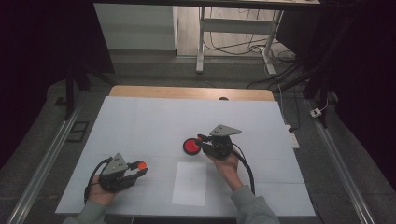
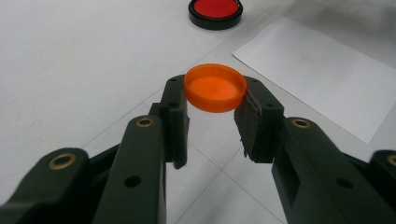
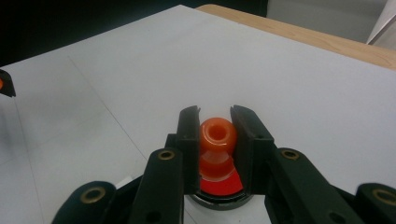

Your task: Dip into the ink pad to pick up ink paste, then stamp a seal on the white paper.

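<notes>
My left gripper point(image 1: 140, 167) is held low over the table's near left, shut on a shallow orange cap point(image 2: 215, 88) that sits level between its pads, open side up. My right gripper point(image 1: 201, 139) hovers at the table's middle, shut on a small orange knob point(image 3: 217, 134) with a hole in its top and a narrow waist. Directly below that knob lies a red disc with a black rim point(image 3: 223, 189), which in the high view point(image 1: 190, 147) is just left of the right gripper. From the left gripper view the disc point(image 2: 215, 10) lies farther off on the table.
A white cover point(image 1: 149, 121) spreads over the table, with a wooden edge point(image 1: 191, 92) at the far side. A white paper sheet point(image 1: 190, 183) lies near the front between the two hands. Desk legs and cables stand on the floor beyond.
</notes>
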The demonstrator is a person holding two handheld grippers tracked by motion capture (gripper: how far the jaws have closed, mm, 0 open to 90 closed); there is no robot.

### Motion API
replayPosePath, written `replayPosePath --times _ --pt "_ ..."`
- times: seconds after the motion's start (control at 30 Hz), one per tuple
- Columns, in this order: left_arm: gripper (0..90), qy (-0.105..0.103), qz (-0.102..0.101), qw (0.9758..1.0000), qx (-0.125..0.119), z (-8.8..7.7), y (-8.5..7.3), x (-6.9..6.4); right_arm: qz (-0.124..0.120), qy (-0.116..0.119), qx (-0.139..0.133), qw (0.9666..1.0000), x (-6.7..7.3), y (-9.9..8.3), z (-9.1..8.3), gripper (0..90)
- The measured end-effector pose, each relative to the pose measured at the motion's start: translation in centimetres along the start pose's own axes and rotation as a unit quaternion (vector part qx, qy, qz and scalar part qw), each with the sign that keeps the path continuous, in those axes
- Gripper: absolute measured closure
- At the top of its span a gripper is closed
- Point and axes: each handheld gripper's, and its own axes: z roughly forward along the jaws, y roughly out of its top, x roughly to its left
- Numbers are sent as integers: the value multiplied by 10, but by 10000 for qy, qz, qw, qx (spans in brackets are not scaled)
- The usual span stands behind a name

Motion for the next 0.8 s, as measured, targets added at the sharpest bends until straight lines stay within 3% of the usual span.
replayPosePath --times 0.8 --pt "650 -8 12 10000 2 1 1 -1 -192 263 -188 9993 12 1 -31 723"
